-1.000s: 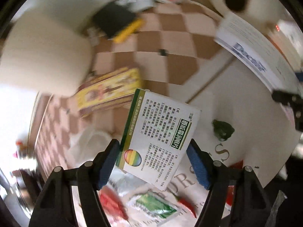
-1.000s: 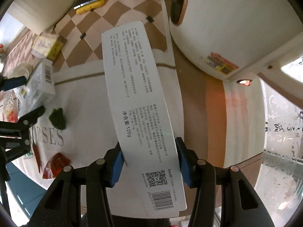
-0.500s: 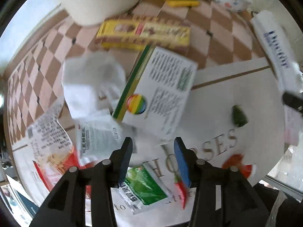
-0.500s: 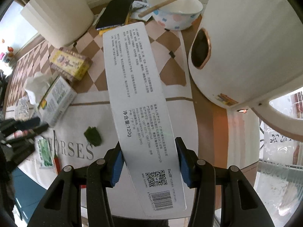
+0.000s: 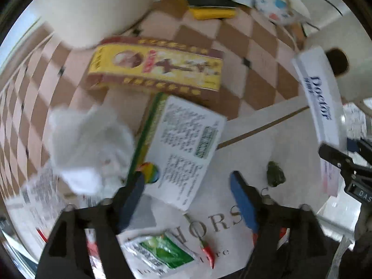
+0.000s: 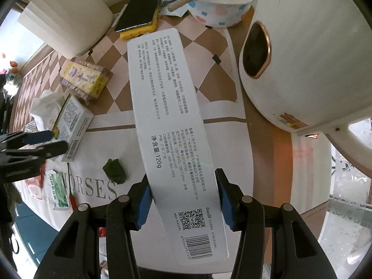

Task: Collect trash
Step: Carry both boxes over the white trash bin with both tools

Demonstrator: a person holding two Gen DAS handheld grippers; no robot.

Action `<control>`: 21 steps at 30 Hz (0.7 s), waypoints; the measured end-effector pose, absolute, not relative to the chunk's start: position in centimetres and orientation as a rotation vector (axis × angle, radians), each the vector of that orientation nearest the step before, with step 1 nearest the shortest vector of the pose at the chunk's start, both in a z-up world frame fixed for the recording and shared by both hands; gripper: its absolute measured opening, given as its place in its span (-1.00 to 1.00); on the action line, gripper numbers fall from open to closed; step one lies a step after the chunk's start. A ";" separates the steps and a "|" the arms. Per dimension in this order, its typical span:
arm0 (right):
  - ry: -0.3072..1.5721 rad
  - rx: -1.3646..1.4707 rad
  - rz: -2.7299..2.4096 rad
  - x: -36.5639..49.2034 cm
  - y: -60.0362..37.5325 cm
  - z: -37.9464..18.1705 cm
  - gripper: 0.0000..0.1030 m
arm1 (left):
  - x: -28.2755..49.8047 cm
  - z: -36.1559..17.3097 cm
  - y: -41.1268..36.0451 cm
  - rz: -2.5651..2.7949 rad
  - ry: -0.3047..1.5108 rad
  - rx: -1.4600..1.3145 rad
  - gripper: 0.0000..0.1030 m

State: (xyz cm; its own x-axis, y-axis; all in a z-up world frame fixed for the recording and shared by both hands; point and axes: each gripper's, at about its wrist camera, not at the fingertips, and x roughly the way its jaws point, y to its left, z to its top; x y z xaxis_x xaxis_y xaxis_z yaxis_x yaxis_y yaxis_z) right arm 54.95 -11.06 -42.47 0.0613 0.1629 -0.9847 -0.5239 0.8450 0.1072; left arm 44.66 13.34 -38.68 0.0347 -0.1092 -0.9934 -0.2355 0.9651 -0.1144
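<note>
Right gripper (image 6: 183, 198) clamps the long white carton (image 6: 169, 121) across its narrow faces near 1 end, judged light and crushable; left gripper (image 5: 188, 200) gapes empty.

boxes: three – long white (image 6: 172, 125), yellow (image 6: 84, 80), small white (image 6: 72, 121)
sachets: one green (image 5: 160, 253)
chilies: one (image 5: 208, 253)
leaves: one (image 6: 115, 168)
tissues: one (image 5: 86, 148)
bowls: one (image 6: 217, 2)
phones: one (image 6: 139, 9)
</note>
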 end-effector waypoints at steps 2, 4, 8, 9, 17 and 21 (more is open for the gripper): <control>1.425 -0.313 0.529 55.2 -11.1 -42.8 0.02 | 46.0 -38.6 12.7 0.102 1.558 -0.222 0.47; 1.431 -0.316 0.524 55.5 -11.2 -43.1 0.02 | 46.8 -38.9 12.4 0.122 1.570 -0.170 0.47; 1.445 -0.305 0.529 55.7 -11.3 -43.3 0.01 | 48.5 -38.9 11.5 0.193 1.587 -0.088 0.47; 1.445 -0.301 0.533 55.7 -11.3 -43.3 -0.01 | 48.8 -39.1 11.7 0.192 1.590 -0.094 0.47; 1.449 -0.298 0.540 56.0 -11.2 -43.5 -0.06 | 47.4 -40.1 12.0 0.178 1.566 -0.131 0.35; 1.434 -0.294 0.538 56.0 -11.2 -43.2 -0.07 | 46.9 -38.0 10.7 0.198 1.508 -0.106 0.34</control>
